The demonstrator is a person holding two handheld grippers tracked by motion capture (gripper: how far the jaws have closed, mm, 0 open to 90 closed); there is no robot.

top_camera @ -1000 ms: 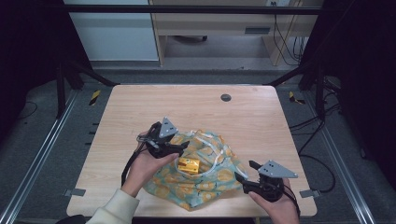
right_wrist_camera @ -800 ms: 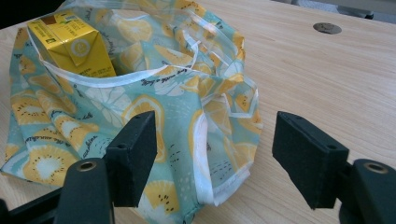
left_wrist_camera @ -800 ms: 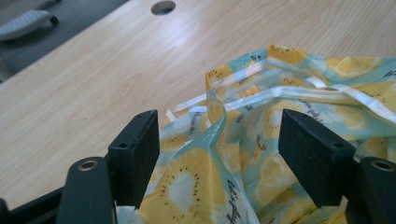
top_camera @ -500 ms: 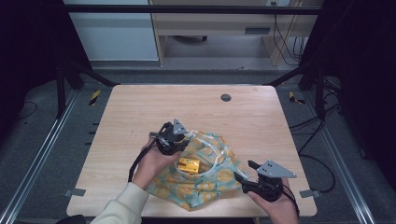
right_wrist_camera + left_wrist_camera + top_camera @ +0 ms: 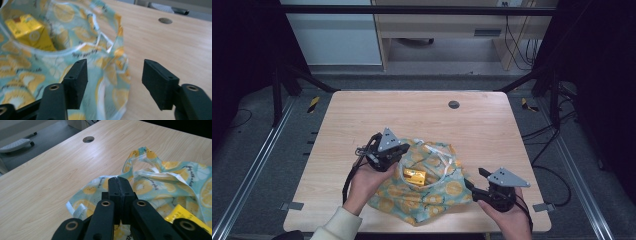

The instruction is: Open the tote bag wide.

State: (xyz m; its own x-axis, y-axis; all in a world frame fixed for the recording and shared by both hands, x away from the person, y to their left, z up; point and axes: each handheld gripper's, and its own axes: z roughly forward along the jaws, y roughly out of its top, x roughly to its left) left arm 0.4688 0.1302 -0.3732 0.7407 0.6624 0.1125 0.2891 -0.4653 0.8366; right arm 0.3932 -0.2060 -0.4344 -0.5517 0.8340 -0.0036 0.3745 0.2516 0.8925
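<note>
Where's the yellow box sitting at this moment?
The yellow box lies inside the open lemon-print bag at the table's near edge in the high view, between the left tool and the right tool, nearer the left.

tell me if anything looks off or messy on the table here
Nothing looks damaged or spilled. The lemon-print bag lies crumpled and slumped near the table's front edge, its mouth gaping, with a yellow box lying tilted inside. That looks like handling in progress, not a mishap.

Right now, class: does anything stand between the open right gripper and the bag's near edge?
Nothing visible does. The right gripper is open, and the bag cloth already lies between its jaws, with bare table beside it.
</note>
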